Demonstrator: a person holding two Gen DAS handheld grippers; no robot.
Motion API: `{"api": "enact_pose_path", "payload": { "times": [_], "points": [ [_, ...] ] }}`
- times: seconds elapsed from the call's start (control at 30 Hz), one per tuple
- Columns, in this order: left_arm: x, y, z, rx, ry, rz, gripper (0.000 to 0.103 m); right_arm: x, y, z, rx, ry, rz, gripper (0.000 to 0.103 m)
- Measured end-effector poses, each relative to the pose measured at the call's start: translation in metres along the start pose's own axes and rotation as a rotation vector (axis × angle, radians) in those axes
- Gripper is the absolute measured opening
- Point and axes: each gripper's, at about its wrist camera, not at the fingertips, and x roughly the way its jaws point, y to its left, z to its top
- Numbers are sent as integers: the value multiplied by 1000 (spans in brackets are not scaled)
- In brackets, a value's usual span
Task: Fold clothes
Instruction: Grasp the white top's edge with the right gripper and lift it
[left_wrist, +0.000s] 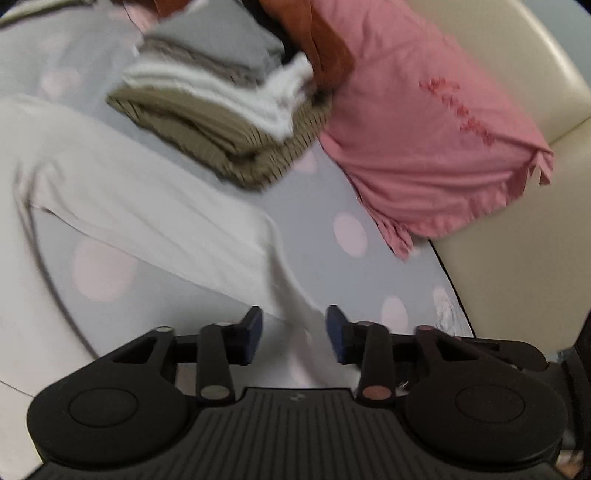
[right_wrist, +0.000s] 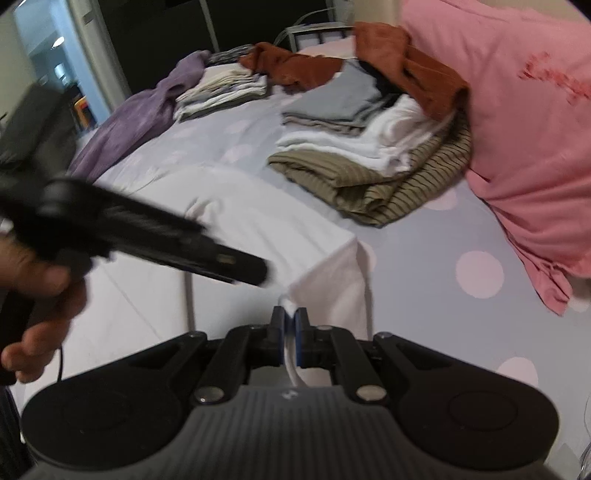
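A white garment (left_wrist: 147, 192) (right_wrist: 240, 221) lies spread on the polka-dot bed sheet (left_wrist: 332, 192) (right_wrist: 424, 258). In the left wrist view my left gripper (left_wrist: 294, 332) is open; a bunched strip of the white garment runs between its blue pads (left_wrist: 253, 332) without being pinched. My right gripper (right_wrist: 290, 321) is shut on a lifted edge of the white garment, which hangs down through the closed pads. In the right wrist view the left gripper (right_wrist: 255, 271) shows blurred at the left, held by a hand (right_wrist: 33, 288), its tip just over the same corner.
A stack of folded clothes (left_wrist: 221, 110) (right_wrist: 351, 147) sits beyond the garment, olive striped at the bottom. A pink pillow (left_wrist: 424, 129) (right_wrist: 517, 129) leans at the right against a beige headboard (left_wrist: 517, 240). Farther off lie a second folded stack (right_wrist: 221, 88), a purple cloth (right_wrist: 129, 122) and a rust garment (right_wrist: 295, 66).
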Motion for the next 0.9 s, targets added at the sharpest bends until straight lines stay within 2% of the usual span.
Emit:
{"api": "enact_pose_path", "payload": {
  "times": [0.13,0.17,0.23,0.27,0.3,0.47,0.53,0.57,0.6,0.63,0.9],
  "points": [
    [9,0,2,-20,39,-3,43,-3,12,-3,-35,-4,12,6],
    [11,0,2,-25,49,-4,40,-4,13,-3,-39,-6,13,6],
    [15,0,3,-34,68,-5,24,-6,15,-3,-47,-11,15,6],
    [17,0,3,-39,78,-6,6,-7,16,-3,-49,-14,16,6],
    [16,-1,3,-45,75,-8,1,-7,16,-2,-51,-16,17,6],
    [6,4,3,-92,57,-19,0,-8,22,-4,-83,-31,-6,7],
    [2,8,4,-108,48,-27,0,-7,25,-5,-101,-30,-17,13],
    [-1,9,5,-114,43,-31,0,-7,27,-6,-110,-29,-23,17],
    [-4,10,7,-120,37,-34,0,-6,28,-7,-119,-29,-29,29],
    [-6,11,8,-125,32,-38,0,-6,30,-8,-128,-28,-34,36],
    [-24,9,7,-136,5,-57,0,8,54,-14,-149,2,6,38]
  ]
}}
